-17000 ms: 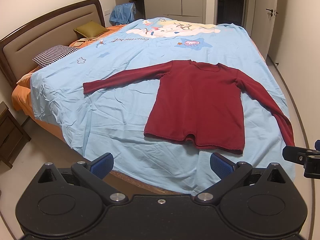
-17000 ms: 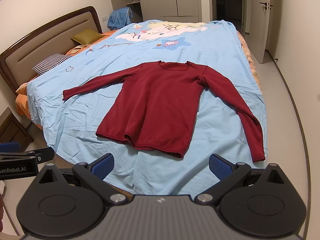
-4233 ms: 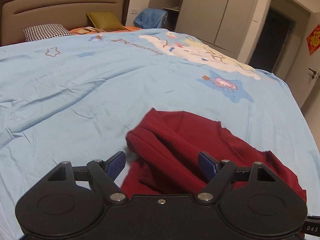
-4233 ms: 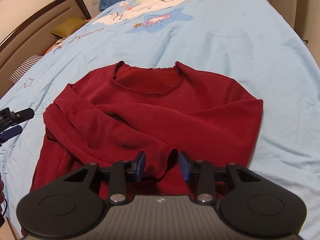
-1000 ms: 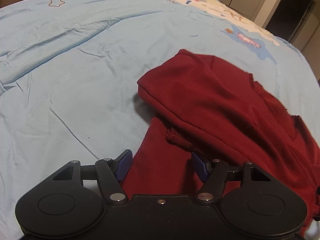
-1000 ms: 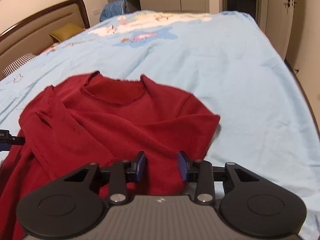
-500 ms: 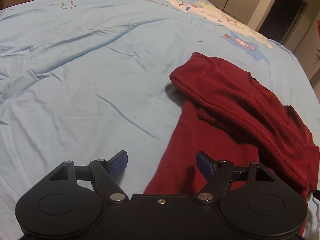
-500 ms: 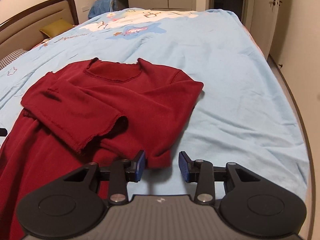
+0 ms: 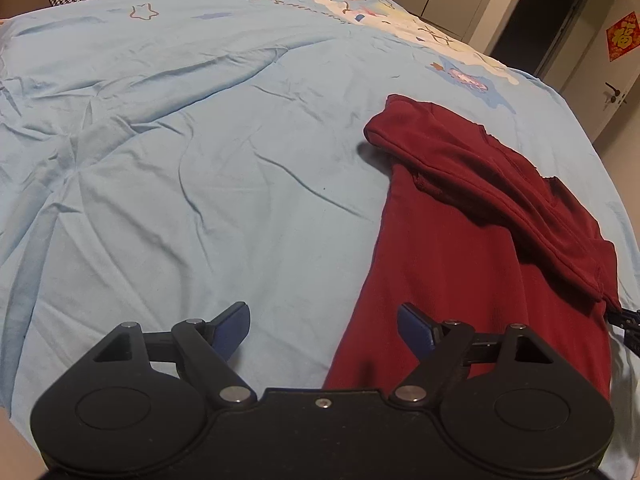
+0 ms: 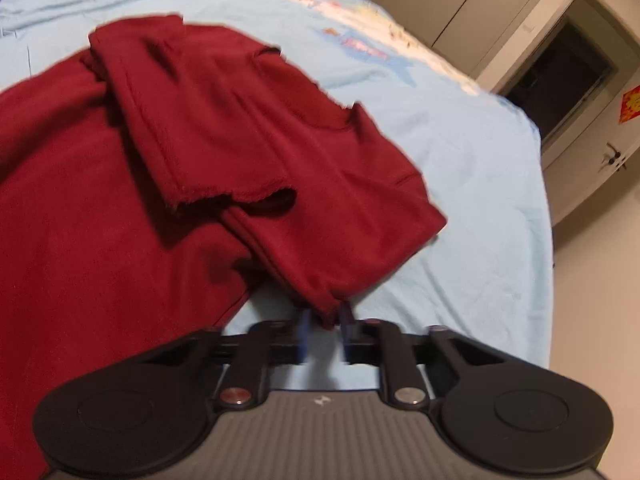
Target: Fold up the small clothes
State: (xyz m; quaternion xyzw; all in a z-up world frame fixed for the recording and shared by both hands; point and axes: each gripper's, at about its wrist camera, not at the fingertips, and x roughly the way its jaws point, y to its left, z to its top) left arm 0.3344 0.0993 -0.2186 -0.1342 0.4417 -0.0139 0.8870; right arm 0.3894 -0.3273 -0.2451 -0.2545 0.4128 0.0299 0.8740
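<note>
Left gripper (image 9: 322, 326): jaws spread wide, holding nothing, poised over the quilt (image 9: 168, 168) with the sweater's (image 9: 472, 264) lower left edge between the fingertips at about 1 o'clock. Sweater lies on the quilt, body flat, both sleeves folded across the chest; the neckline sits toward 2 o'clock in the left view. Right gripper (image 10: 325, 330): pads (image 10: 305, 334) drawn close together and clamped on the sweater's near side edge, which hangs lifted off the quilt. The frame is motion-blurred, so the exact part pinched appears to be the folded side seam. Wardrobe (image 10: 448, 8) at 1 o'clock.
</note>
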